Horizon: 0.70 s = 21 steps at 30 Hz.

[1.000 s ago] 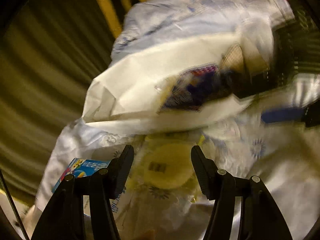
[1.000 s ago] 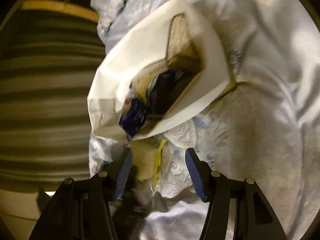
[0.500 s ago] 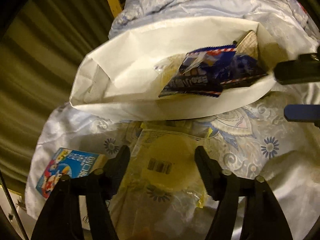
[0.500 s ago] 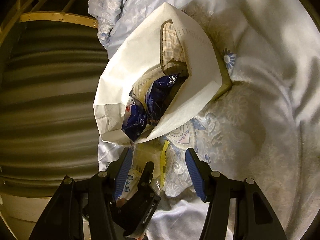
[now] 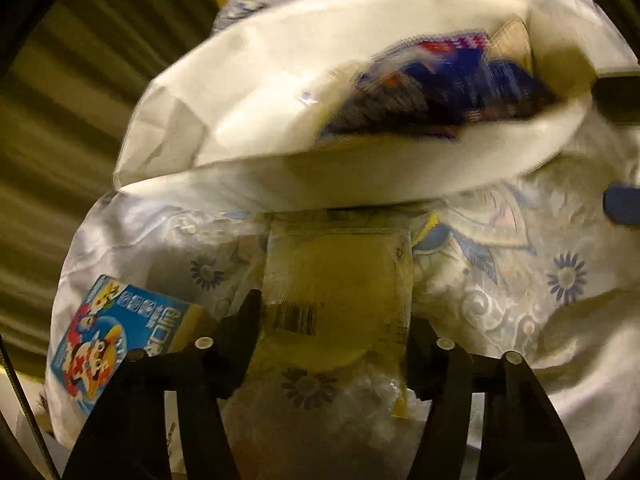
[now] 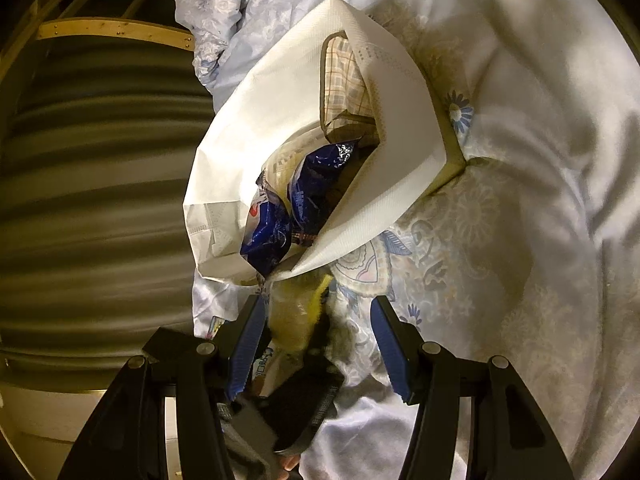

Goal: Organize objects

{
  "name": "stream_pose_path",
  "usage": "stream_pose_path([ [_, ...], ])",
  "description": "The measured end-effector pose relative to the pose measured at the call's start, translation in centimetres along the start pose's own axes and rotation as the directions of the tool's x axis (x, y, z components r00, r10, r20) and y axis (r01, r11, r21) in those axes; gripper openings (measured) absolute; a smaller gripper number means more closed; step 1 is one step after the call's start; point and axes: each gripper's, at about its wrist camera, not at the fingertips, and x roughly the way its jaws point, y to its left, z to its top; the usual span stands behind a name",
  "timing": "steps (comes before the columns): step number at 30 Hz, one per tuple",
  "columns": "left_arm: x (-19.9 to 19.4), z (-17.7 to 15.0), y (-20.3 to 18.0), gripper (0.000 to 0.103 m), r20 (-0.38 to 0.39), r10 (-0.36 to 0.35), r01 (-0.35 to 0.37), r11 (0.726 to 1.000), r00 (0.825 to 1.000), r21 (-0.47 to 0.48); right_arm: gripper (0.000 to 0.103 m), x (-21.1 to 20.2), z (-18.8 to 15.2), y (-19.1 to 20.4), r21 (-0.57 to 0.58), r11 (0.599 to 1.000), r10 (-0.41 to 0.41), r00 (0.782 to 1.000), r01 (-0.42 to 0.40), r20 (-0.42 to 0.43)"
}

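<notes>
A white bag (image 5: 260,80) lies open on its side on a floral bedspread (image 5: 540,320), with blue snack packets (image 5: 440,92) in its mouth. Just below the bag lies a clear yellowish packet (image 5: 340,280) with a barcode. My left gripper (image 5: 335,312) straddles it. Its jaws are closing, and the fingers flank the packet's two edges without squeezing it. The right wrist view shows the bag (image 6: 280,120), the snack packets (image 6: 272,236) and a checked pouch (image 6: 344,80) deeper inside. My right gripper (image 6: 317,301) stands open short of the bag's lip, above the yellowish packet (image 6: 296,320) and the left gripper's body (image 6: 304,400).
A blue box with cartoon figures (image 5: 108,344) lies on the bedspread left of my left gripper. The bedspread's edge drops off at the left to a dark ribbed surface (image 6: 100,180). A wooden frame (image 6: 112,30) stands at the far left. A person's fingertip (image 6: 288,464) shows at the bottom.
My left gripper has come down closer over the yellowish packet, and its fingers now stand wider, at the packet's edges. The right gripper and the bag have stayed where they were.
</notes>
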Motion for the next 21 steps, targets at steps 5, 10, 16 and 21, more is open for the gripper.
stream_pose_path([
  [5,-3.7,-0.6,0.9,0.057,0.056,-0.169,0.170,0.985,0.984,-0.012,0.054,-1.0,-0.3,0.6,-0.020,0.999,0.046,0.999,-0.046,0.003],
  [10,-9.2,-1.2,1.1,0.057,0.228,-0.282,0.282,0.959,0.932,0.037,0.055,-1.8,-0.9,2.4,-0.089,0.987,0.135,0.991,-0.136,-0.018],
  [16,-10.8,-1.1,1.0,0.057,0.370,-0.301,0.277,0.954,0.879,0.118,0.055,-0.6,-1.5,4.4,-0.155,0.955,0.239,0.966,-0.251,-0.093],
  [21,-10.7,-1.1,0.9,0.057,0.436,-0.240,0.206,0.971,0.867,0.126,0.057,-0.1,-1.9,4.9,-0.198,0.938,0.273,0.959,-0.283,-0.077],
])
